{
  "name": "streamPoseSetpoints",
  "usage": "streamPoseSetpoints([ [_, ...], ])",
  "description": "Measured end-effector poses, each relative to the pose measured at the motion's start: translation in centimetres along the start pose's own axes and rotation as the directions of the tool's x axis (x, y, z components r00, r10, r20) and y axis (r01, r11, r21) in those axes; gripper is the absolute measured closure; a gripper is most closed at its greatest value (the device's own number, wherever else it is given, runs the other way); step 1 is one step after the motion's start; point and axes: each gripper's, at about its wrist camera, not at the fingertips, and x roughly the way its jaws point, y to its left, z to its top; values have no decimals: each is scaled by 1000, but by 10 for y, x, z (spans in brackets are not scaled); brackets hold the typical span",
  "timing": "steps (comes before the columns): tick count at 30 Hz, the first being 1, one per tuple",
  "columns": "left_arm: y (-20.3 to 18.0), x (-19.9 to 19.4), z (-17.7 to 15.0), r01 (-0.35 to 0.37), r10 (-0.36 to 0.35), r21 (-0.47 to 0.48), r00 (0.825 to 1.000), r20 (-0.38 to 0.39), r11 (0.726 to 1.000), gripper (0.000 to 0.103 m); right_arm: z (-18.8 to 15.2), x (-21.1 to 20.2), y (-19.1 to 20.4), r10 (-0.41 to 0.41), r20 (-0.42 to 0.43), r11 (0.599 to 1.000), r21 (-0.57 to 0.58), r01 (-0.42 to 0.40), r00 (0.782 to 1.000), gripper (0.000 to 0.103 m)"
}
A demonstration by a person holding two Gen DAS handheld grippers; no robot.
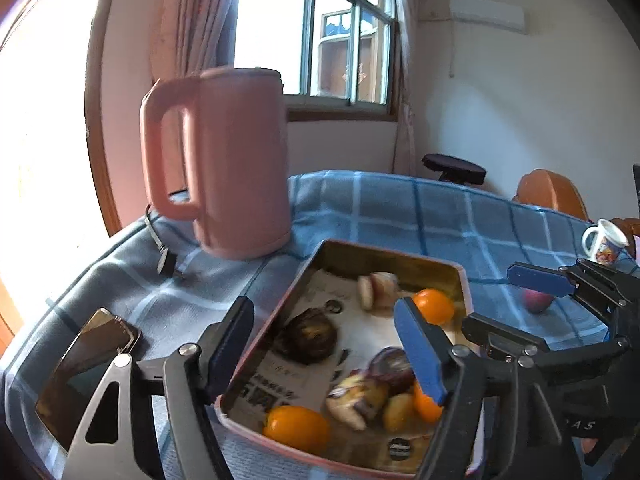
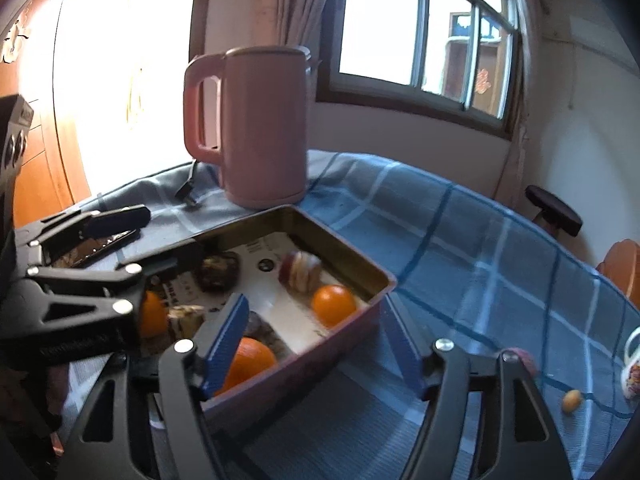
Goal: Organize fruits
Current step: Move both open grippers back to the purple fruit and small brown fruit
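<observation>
A rectangular tin tray (image 1: 328,250) lined with newspaper sits on the blue checked tablecloth and holds oranges (image 1: 434,306), a dark fruit (image 1: 310,334) and other fruits. The tray also shows in the right wrist view (image 2: 372,276). My left gripper (image 1: 324,348) is open and empty, its jaws straddling the tray's left wall. My right gripper (image 2: 316,344) is open and empty, straddling the tray's near right corner; it also shows in the left wrist view (image 1: 468,296). A reddish fruit (image 1: 538,300) lies on the cloth right of the tray. A small yellow fruit (image 2: 571,400) lies further right.
A pink kettle (image 1: 236,160) stands behind the tray with its cord and plug (image 1: 166,260) on the cloth. A phone (image 1: 86,364) lies left of the tray. A small printed mug (image 1: 604,242) stands at the far right. A stool (image 1: 454,168) and wooden chair (image 1: 554,192) stand beyond the table.
</observation>
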Motion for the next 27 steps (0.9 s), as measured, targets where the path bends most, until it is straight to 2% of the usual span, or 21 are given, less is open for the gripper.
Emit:
streamPoseSetpoints([
  [3, -20, -7, 5, 29, -29, 29, 999, 15, 999, 29, -5, -16, -19, -32, 18, 999, 18, 31, 999, 28],
  [8, -66, -9, 13, 73, -75, 107, 997, 11, 992, 29, -21, -39, -70, -148, 19, 987, 67, 147, 989, 25],
  [12, -101, -2, 17, 159, -155, 136, 987, -33, 978, 29, -41, -50, -121, -271, -12, 953, 138, 270, 963, 25],
  [14, -120, 6, 19, 199, -191, 149, 979, -68, 969, 29, -50, -52, -144, -305, -41, 934, 182, 307, 951, 25],
  [17, -145, 17, 19, 243, -226, 172, 967, -114, 955, 29, -61, -54, -171, -337, -79, 909, 234, 346, 938, 25],
  [24, -191, 50, 22, 282, -245, 203, 951, -188, 938, 29, -74, -54, -214, -375, -152, 856, 321, 404, 914, 26],
  [27, -206, 65, 22, 284, -243, 221, 950, -196, 933, 29, -82, -52, -231, -375, -183, 831, 367, 417, 909, 32],
])
